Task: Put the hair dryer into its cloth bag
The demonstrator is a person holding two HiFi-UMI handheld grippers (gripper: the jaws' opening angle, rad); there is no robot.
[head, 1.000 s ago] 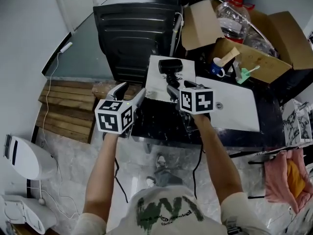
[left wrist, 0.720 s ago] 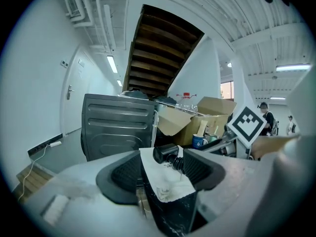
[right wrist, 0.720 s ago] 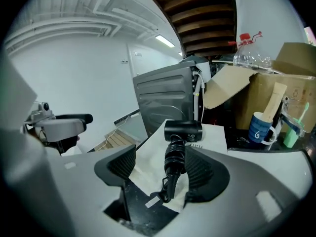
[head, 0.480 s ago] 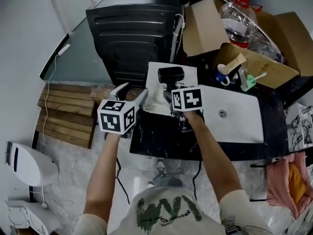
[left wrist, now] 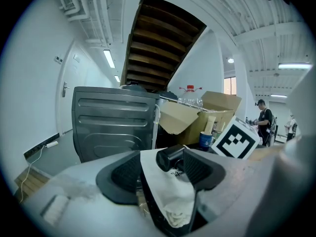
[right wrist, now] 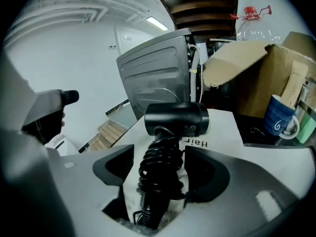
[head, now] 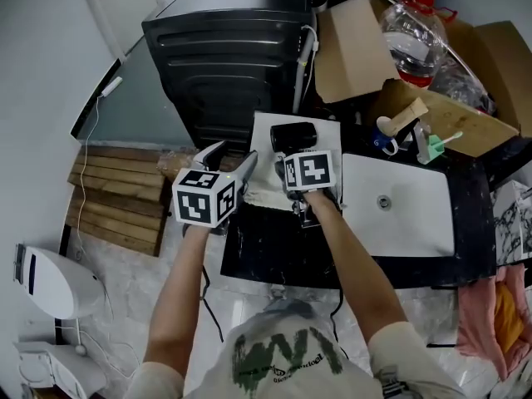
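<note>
Bench (head: 266, 252): cloth bag (head: 264, 144) lies flat, hair dryer (head: 293, 135) on top of it, not inside yet.
Right hand-held gripper (right wrist: 160, 164) jaws apart, just been opening, cord-wrapped handle (right wrist: 158, 184) between them unclamped; left hand-held gripper (head: 230, 156) jaws apart near bag edge. Grasping, bag opening and insertion all remain.

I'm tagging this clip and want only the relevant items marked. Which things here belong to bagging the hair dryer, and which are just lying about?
Belongs to the job: hair dryer, cord wound round its handle; white cloth bag under it.
Just lying about: cardboard boxes; blue mug; water bottle; dark appliance; white sink.
</note>
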